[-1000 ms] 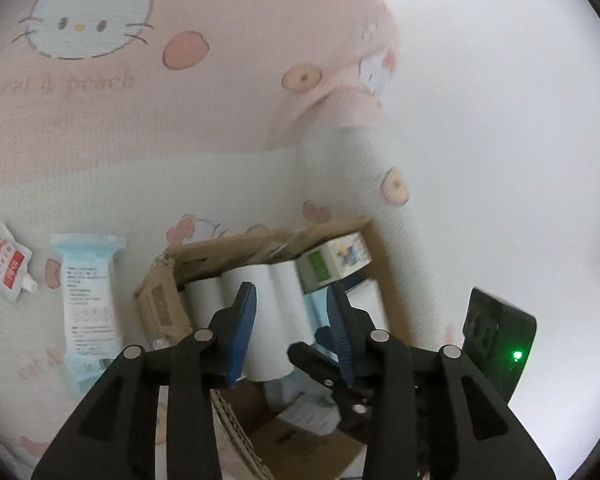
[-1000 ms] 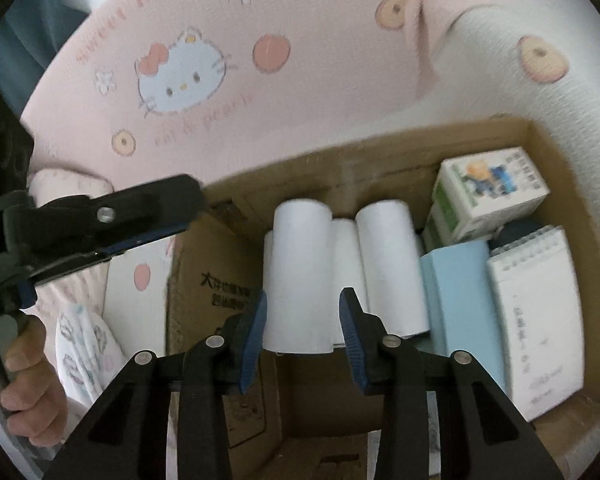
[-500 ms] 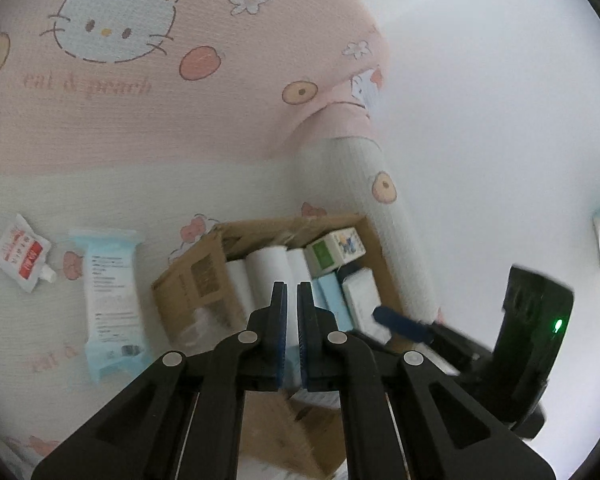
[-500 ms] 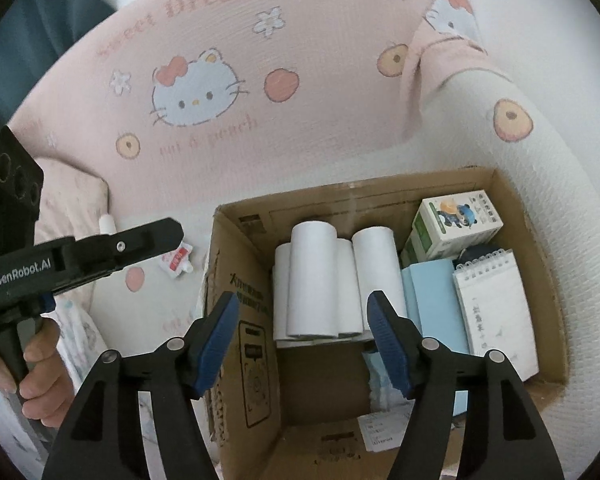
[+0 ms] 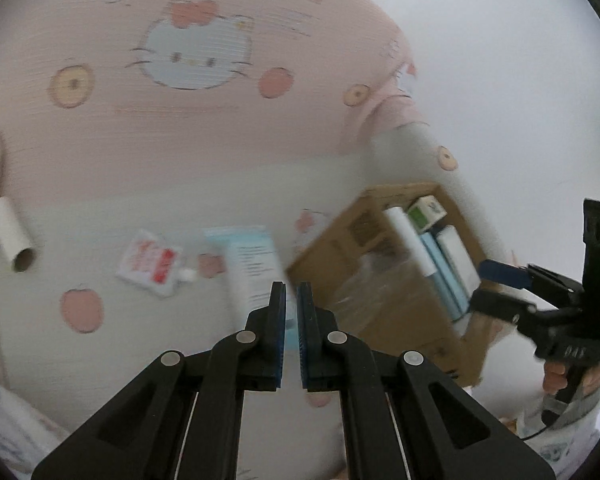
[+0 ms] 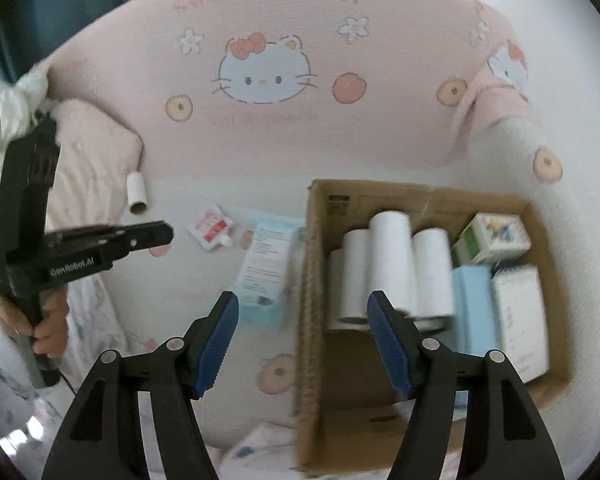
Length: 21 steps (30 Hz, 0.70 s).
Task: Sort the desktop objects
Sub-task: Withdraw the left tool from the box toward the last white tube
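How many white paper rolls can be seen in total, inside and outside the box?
5. Four lie side by side in the box. One lies apart on the bed, far left. More may be hidden underneath.

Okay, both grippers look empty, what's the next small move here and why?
Probably open the left gripper and lower it toward the red and white pouch. It is shut on nothing, and the pouch, blue packet and paper roll lie outside the cardboard box. The right gripper is open and empty.

Bedsheet [image 6: 204, 360] under box [image 6: 314, 264], pouch [image 6: 211, 229].
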Available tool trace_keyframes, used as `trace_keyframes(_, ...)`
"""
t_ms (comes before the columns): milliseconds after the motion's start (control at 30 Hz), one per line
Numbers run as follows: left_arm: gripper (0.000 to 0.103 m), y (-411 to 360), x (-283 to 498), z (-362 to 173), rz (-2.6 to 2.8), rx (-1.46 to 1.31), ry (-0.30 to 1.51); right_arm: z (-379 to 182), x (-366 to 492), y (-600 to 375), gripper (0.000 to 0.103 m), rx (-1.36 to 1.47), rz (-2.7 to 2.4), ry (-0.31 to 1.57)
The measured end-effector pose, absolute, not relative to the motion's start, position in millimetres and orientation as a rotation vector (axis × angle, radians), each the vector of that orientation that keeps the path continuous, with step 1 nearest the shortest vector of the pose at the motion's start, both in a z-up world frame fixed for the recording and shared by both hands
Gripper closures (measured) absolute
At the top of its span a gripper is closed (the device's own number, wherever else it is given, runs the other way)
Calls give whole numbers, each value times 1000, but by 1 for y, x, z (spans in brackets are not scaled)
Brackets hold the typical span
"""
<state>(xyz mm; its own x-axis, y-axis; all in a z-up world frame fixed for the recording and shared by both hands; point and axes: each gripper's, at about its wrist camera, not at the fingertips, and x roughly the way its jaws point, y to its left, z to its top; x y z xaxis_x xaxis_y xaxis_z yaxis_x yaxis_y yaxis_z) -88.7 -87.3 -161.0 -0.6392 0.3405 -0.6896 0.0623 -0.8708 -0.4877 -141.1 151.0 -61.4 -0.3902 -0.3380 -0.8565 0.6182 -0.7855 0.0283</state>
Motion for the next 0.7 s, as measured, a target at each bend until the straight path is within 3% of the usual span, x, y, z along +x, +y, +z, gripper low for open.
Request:
trace_keyframes(267,97,-137,-63,-187,2692,-1207,-736,-64,-122,141,38,1220,-2312,264)
trace_keyframes(400,97,-164,-55,-225,2780,-1198,-815,-70,-114,123,38,1161,-2309,276)
trace_keyframes(500,97,-195,-52,-251,2759,-1286,-1063,-75,-101,104,38,1108,-2293,336)
trace_keyframes(533,97,-206,-49,-247,2751,-1186,-1159,-76,-97,99,38,1084,-2288,356)
trace_keyframes(700,96,-231,-39,-240,2869,-1049,-1291,-95,-80,62,38,982,-2231,522)
